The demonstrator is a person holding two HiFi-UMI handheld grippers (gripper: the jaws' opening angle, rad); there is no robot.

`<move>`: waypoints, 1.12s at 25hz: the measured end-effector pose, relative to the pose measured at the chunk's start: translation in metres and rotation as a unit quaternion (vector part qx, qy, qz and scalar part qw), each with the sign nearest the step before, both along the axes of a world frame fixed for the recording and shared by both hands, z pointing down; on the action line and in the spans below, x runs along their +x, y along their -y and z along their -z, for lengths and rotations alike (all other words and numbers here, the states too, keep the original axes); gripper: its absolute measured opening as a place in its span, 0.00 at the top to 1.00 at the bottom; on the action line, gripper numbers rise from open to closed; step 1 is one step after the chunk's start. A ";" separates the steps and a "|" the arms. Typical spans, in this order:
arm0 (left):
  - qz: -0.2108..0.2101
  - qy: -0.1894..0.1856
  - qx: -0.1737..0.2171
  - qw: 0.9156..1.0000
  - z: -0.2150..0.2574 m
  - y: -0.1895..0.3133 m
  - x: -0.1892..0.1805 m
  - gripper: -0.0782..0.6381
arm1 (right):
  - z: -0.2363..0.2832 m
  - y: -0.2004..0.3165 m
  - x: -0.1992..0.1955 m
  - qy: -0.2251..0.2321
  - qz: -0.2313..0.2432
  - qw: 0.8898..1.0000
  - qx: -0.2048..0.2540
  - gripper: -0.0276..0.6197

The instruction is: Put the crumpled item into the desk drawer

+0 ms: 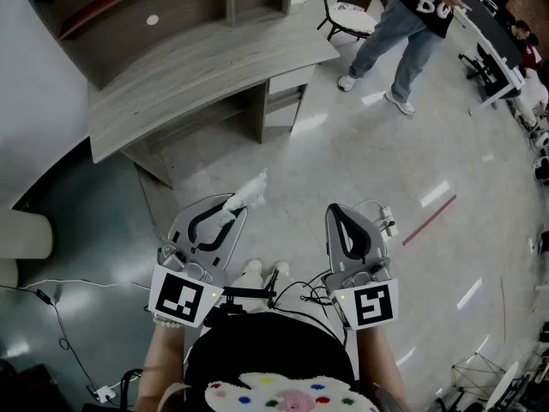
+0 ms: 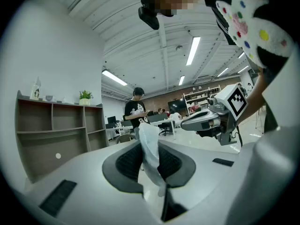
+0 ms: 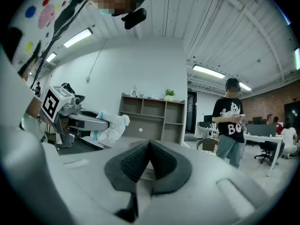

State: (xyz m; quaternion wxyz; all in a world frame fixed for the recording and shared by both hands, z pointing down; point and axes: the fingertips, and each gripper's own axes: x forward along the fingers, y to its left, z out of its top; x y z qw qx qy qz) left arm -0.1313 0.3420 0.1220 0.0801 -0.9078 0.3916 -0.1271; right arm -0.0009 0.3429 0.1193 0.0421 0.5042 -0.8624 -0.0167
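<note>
A: Glossy grey office floor (image 1: 360, 153), and a long wooden table (image 1: 197, 67) against the wall with a shelf unit (image 1: 129, 7) standing on it. Where is the crumpled item (image 1: 250, 190)?

B: In the air above the floor, well short of the table. The left gripper (image 1: 230, 211) has it pinched between its pads. In the left gripper view the white wad runs up between the jaws and out past the tips.

A: And the right gripper (image 1: 337, 215)?

B: Clenched on nothing, with its pads pressed together. It is held beside the left one.

A: Anyone else about?

B: A person (image 1: 403, 33) in a black shirt and jeans stands beyond the table's end, near a chair (image 1: 352, 11).
</note>
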 end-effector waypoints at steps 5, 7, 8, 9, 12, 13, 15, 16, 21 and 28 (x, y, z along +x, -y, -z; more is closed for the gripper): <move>-0.001 0.002 0.002 1.000 0.000 0.001 -0.003 0.81 | -0.008 -0.003 0.002 -0.028 0.007 1.000 -0.003 0.94; -0.002 0.003 0.003 1.000 0.000 0.001 -0.004 0.81 | -0.007 -0.003 0.001 -0.025 0.004 1.000 -0.003 0.94; -0.002 0.003 0.003 1.000 0.000 0.001 -0.004 0.81 | -0.005 -0.002 0.000 -0.019 0.002 1.000 -0.002 0.94; -0.002 0.002 0.003 1.000 0.001 0.001 -0.005 0.81 | -0.003 -0.001 -0.001 -0.012 -0.001 1.000 -0.002 0.94; -0.001 -0.001 0.003 1.000 0.001 0.003 -0.007 0.81 | -0.003 0.000 -0.003 -0.016 0.000 1.000 -0.002 0.94; -0.002 -0.001 0.003 1.000 0.001 0.003 -0.009 0.81 | -0.005 0.000 -0.002 -0.016 -0.002 1.000 -0.003 0.94; -0.003 -0.002 0.003 1.000 0.002 0.004 -0.011 0.81 | -0.005 0.000 0.000 -0.009 -0.010 1.000 -0.005 0.95; -0.004 -0.002 0.004 1.000 0.002 0.004 -0.012 0.81 | -0.005 0.000 0.000 -0.005 -0.015 1.000 -0.006 0.94; -0.013 0.000 0.013 1.000 0.004 0.007 -0.019 0.81 | -0.004 0.001 -0.005 -0.001 -0.025 1.000 -0.005 0.94; -0.020 -0.002 0.023 1.000 0.008 0.007 -0.036 0.81 | -0.002 -0.003 -0.021 -0.011 -0.034 0.999 0.006 0.94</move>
